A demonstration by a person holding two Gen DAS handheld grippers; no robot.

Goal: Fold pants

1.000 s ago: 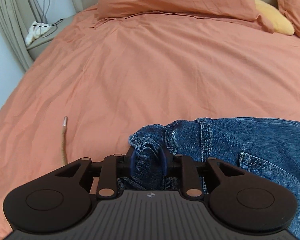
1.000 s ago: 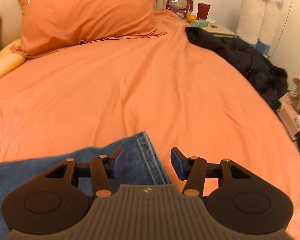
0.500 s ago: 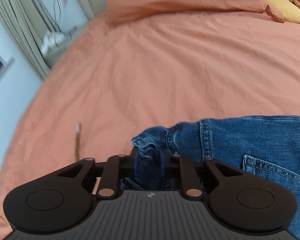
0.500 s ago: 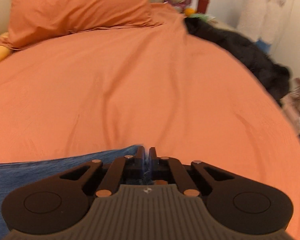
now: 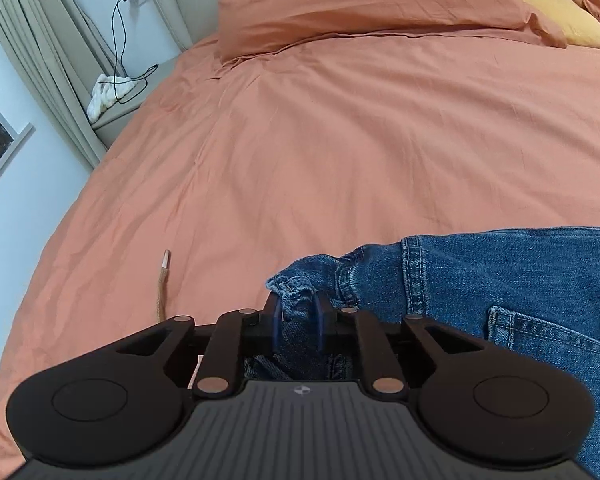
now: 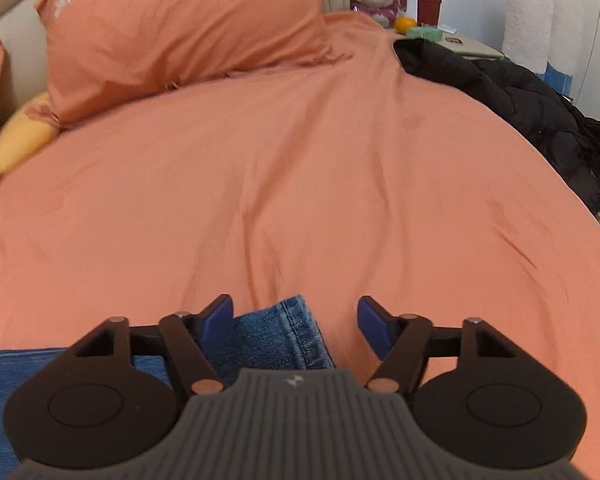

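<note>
Left wrist view: the left claw (image 5: 297, 312) is closed on a bunched fold of the jeans (image 5: 500, 280), with denim pinched between its two blue pads. From this pinch the garment extends to the right across the bed (image 5: 340, 152), its long axis running roughly left to right. The denim is mid-blue with stitched seams, and a back pocket (image 5: 540, 328) faces up near the right edge. A tan cord (image 5: 161, 288) with a pale tip lies on the sheet just left of the claw. Farther out are an orange pillow (image 5: 372, 0), a yellow cushion (image 5: 560, 12) and a nightstand (image 5: 116, 112) carrying a white cloth and a black cable.

Right wrist view: the right claw (image 6: 296, 320) is open, pads well apart. A hemmed end of the jeans (image 6: 276, 332) lies between them, nearer the left pad, flat on the bed (image 6: 300, 180). A black jacket (image 6: 520, 92) lies at the bed's right edge.
</note>
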